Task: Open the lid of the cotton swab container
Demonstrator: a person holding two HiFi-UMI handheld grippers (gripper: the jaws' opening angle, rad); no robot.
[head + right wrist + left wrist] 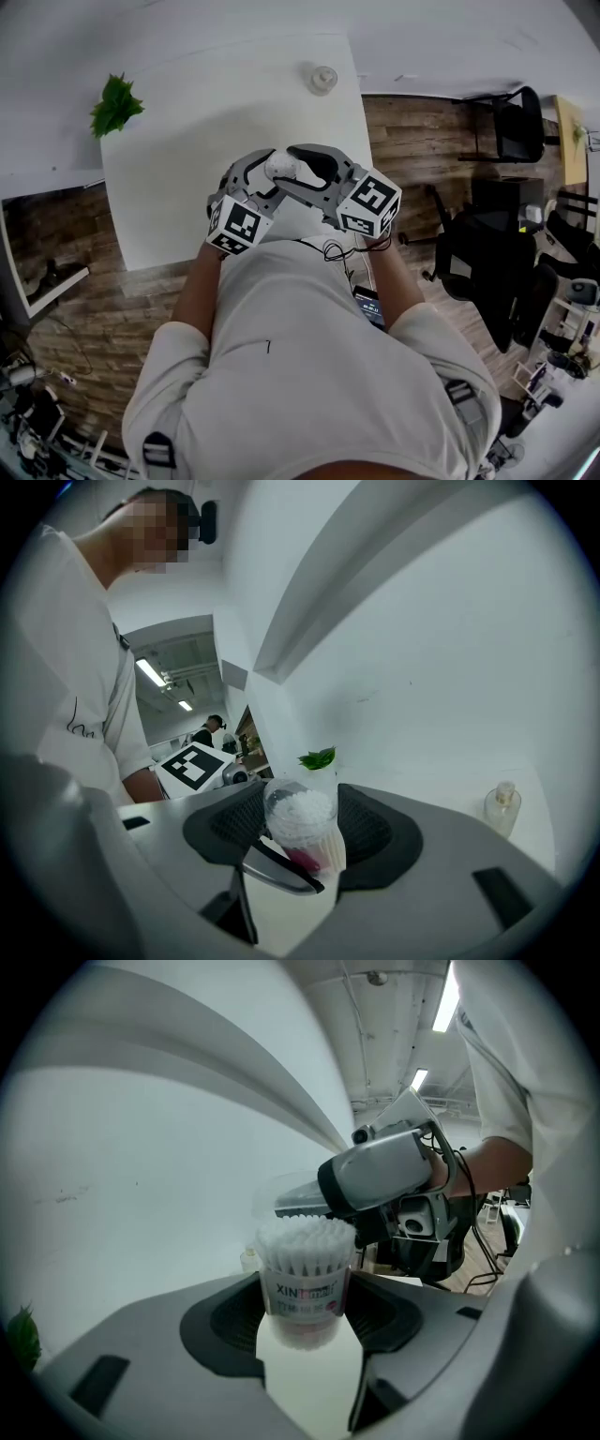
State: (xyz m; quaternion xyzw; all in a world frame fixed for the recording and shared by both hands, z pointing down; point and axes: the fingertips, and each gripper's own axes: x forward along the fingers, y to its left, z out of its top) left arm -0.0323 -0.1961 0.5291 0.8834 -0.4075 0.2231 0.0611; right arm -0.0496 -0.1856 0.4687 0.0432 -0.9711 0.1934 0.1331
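The cotton swab container (302, 1283) is a clear tub with a printed label, packed with white swabs. It stands upright between the pads of my left gripper (305, 1321), which press on its two sides. My right gripper (302, 832) comes in from the other side and closes round the clear round lid (298, 806) at the top. In the left gripper view the lid (281, 1194) shows tilted up behind the swab tips, at the right gripper's fingers (302, 1207). In the head view both grippers meet over the table's near edge, round the container (281, 167).
The white table (187, 159) carries a green plant (114, 103) at its far left corner and a small glass bottle (322, 79) at the far right. Black office chairs (518, 122) stand on the wooden floor to the right. My own body is close behind the grippers.
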